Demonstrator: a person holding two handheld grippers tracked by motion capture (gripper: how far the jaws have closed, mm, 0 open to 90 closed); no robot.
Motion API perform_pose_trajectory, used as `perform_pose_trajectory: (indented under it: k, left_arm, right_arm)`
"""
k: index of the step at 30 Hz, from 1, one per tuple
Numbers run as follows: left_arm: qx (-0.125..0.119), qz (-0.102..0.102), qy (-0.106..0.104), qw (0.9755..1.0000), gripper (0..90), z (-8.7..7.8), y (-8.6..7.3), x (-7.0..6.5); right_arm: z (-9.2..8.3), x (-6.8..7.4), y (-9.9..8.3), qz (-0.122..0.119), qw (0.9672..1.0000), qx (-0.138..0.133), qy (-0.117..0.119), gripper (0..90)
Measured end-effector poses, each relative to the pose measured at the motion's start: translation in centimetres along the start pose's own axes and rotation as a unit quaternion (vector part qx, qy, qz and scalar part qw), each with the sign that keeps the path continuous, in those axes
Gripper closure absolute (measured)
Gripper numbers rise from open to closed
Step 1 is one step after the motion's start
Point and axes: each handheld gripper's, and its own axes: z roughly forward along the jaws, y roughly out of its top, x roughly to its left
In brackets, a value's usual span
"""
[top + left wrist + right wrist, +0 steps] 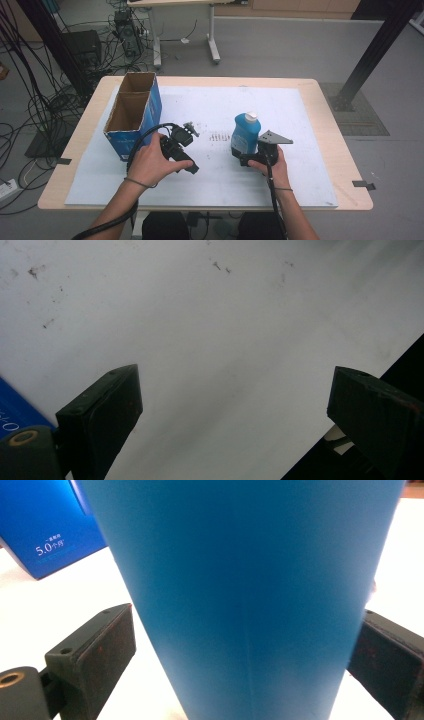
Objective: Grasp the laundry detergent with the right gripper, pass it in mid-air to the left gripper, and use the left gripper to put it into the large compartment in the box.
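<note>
Blue plastic bottle with white cap point(245, 131) upright on white sheet point(300, 115) covering desk, right of centre. Right gripper point(239, 156) at bottle base; jaws spread either side of body, left pad apart from it, not yet pinching. Left gripper point(189, 129) idle over bare sheet, jaws wide apart, nothing between. Open blue cardboard box point(134, 114) well left, looks empty. Judgement: grasp about to close; lift and likely transfer to box all remain.

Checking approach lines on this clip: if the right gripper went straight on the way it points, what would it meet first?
The blue bottle. It already stands between the open jaws of the right gripper, left jaw clearly apart from it, right jaw close or touching. Going on should bring its wall against the gripper's body, though depth is unclear.
</note>
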Motion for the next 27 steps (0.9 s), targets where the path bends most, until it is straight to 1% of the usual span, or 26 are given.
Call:
perform_pose_trajectory:
  k: [27]
  left_arm:
    - [-0.003,-0.001,0.001,1.0000,7.6,-0.03,0.09,-0.01]
  right_arm:
    - [-0.06,-0.01,-0.03,0.002,1.0000,-0.002,0.001,4.3]
